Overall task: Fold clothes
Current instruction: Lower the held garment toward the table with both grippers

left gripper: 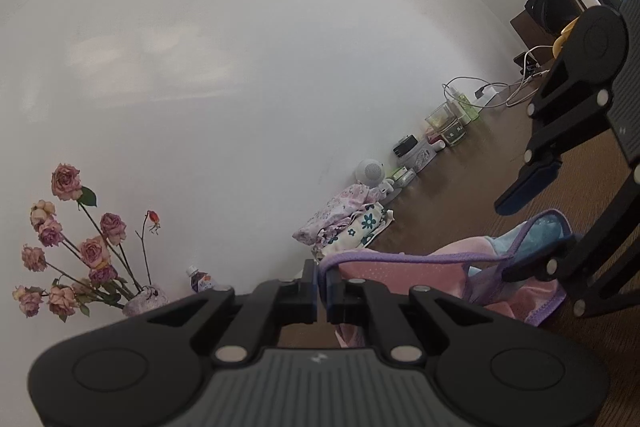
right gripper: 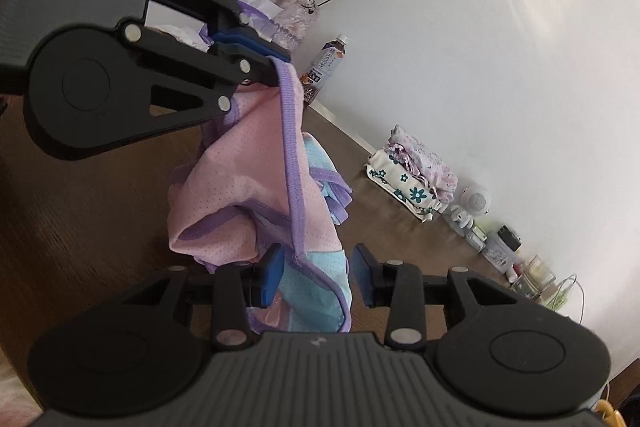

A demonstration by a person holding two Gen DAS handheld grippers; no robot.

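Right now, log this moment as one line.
left gripper: shut on purple trim | right gripper: open, straddling trim | pink and blue garment: hanging, unfolded | folded stack: on table by wall

Left wrist cam sits behind the left gripper [left gripper: 322,293], low over the brown table [left gripper: 460,211], tilted, facing the white wall [left gripper: 220,67]. Right wrist cam sits behind the right gripper [right gripper: 316,277], aimed the same way, close to the pink garment [right gripper: 256,171]. Shared: garment, rose vase [left gripper: 144,301], drink bottle [right gripper: 325,67], folded floral stack [left gripper: 348,227], and each cam sees the other gripper.
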